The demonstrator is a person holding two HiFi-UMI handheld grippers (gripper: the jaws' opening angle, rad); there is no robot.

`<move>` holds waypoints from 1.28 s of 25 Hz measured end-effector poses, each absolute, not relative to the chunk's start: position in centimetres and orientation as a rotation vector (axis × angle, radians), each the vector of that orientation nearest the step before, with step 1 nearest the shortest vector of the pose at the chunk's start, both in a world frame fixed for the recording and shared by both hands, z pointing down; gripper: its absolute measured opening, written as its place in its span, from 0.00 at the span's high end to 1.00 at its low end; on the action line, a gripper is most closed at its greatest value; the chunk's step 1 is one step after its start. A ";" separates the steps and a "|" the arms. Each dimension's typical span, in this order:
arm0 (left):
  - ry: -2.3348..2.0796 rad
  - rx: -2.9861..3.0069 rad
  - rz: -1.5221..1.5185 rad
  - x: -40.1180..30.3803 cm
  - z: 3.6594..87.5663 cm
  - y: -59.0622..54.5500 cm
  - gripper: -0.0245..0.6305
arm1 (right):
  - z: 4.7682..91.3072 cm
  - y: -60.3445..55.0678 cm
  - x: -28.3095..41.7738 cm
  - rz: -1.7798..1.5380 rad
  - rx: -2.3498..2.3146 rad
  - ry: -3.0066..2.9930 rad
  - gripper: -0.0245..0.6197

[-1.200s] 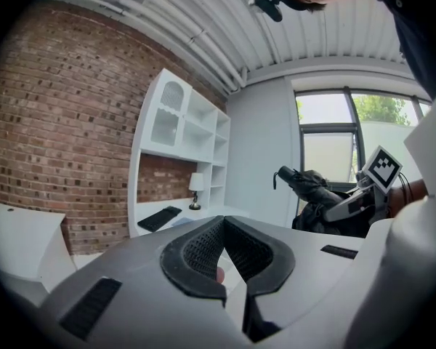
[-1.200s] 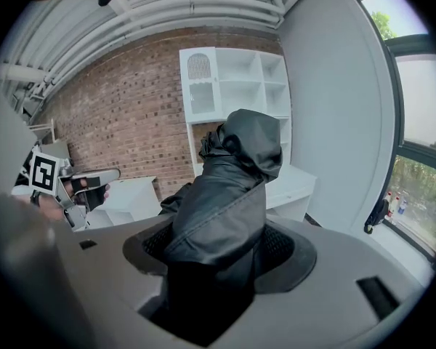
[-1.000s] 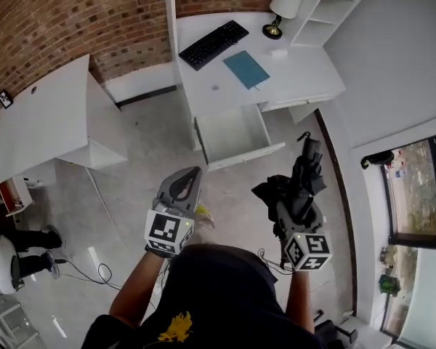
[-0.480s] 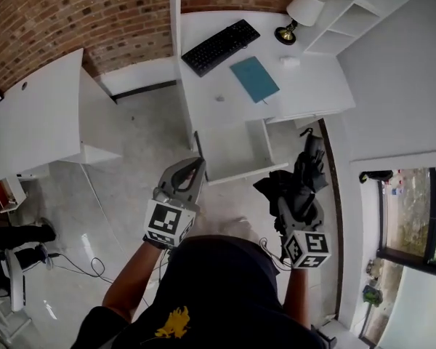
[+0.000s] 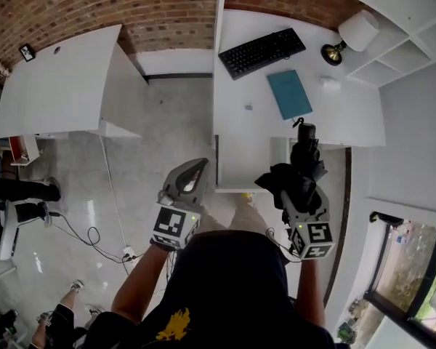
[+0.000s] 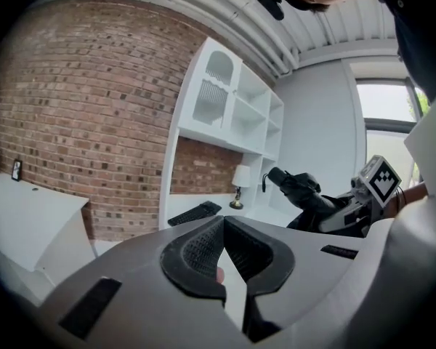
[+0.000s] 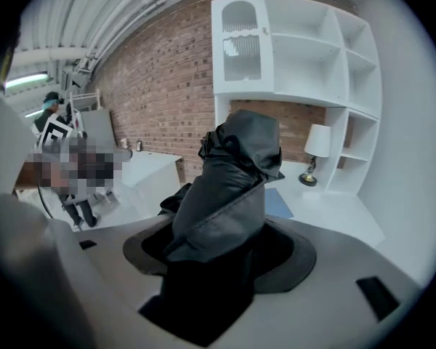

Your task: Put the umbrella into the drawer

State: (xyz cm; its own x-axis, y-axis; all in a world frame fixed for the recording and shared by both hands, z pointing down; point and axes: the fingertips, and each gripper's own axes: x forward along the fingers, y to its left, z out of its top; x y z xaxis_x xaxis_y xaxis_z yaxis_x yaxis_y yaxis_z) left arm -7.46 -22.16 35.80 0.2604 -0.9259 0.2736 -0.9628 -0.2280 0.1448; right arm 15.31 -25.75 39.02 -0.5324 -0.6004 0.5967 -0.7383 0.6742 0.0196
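**Umbrella held up beside the open drawer**

The person stands close to the white surface [image 5: 251, 122] by the brick wall, a gripper in each hand. The right gripper [image 5: 296, 195] is clenched around a folded black umbrella [image 5: 304, 158], gripping it by the lower part. The rest sticks out past the jaws, pointing toward the far side of the room. Loose black fabric bunches out on the left, near the grip. In the right gripper view, the umbrella [image 7: 232, 180] fills the space between the jaws of the right gripper [image 7: 218, 246].

The drawer [image 5: 243, 162] is pulled out from under the surface toward the person, and its white inside is bare. The umbrella is in the air just to the right of it, not inside it.

The left gripper [image 5: 195, 169] is held up on the near left of the drawer. Its jaw tips are pressed together with nothing between them, as the left gripper view shows [image 6: 223, 227]. That view also catches the umbrella [image 6: 305, 191] off to the right.

A black keyboard [image 5: 261, 51], a blue notebook [image 5: 289, 93] and a small lamp [image 5: 352, 35] sit farther back on the surface.
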 end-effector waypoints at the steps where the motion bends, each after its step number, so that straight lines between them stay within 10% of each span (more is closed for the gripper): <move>1: -1.784 2.224 0.201 -7.3 35.8 -22.7 0.93 | 39.5 -26.9 15.0 0.301 0.962 -2.333 0.54; 32: -2.049 1.734 0.224 -5.1 49.8 -22.9 0.93 | 56.8 -30.2 12.2 0.172 0.087 -2.265 0.54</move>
